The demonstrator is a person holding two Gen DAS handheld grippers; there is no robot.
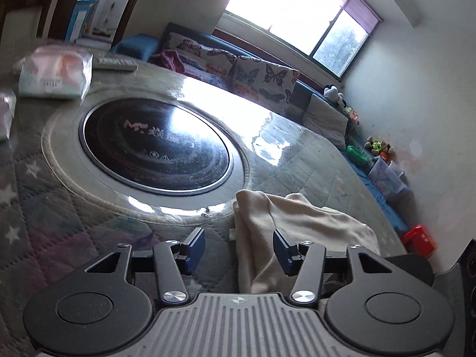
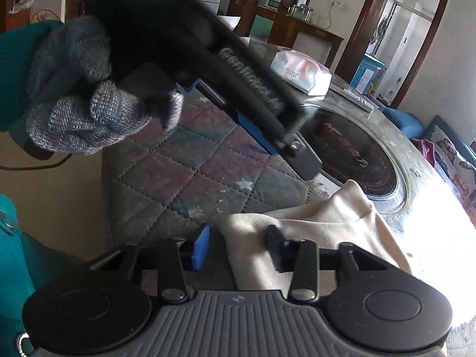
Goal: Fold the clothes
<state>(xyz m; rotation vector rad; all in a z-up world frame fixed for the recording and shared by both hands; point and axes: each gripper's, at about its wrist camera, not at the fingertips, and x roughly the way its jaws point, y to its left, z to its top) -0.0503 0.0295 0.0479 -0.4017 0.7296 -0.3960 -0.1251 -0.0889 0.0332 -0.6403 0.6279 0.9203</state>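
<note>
A cream garment point(image 1: 300, 226) lies bunched on the quilted table cover, near the table's front edge. It also shows in the right wrist view point(image 2: 333, 223). My left gripper point(image 1: 239, 244) is open, its fingers on either side of a fold of the cloth without closing on it. My right gripper point(image 2: 238, 245) is open too, with the cloth's near edge lying between its fingers. The left gripper's body point(image 2: 253, 95), held by a gloved hand point(image 2: 80, 95), crosses the right wrist view above the table.
A round black glass cooktop point(image 1: 154, 145) is set in the middle of the table. A pack of tissues point(image 1: 53, 74) and a remote point(image 1: 114, 64) lie at the far side. A sofa with butterfly cushions point(image 1: 261, 77) runs behind the table. A red box point(image 1: 418, 239) sits on the floor.
</note>
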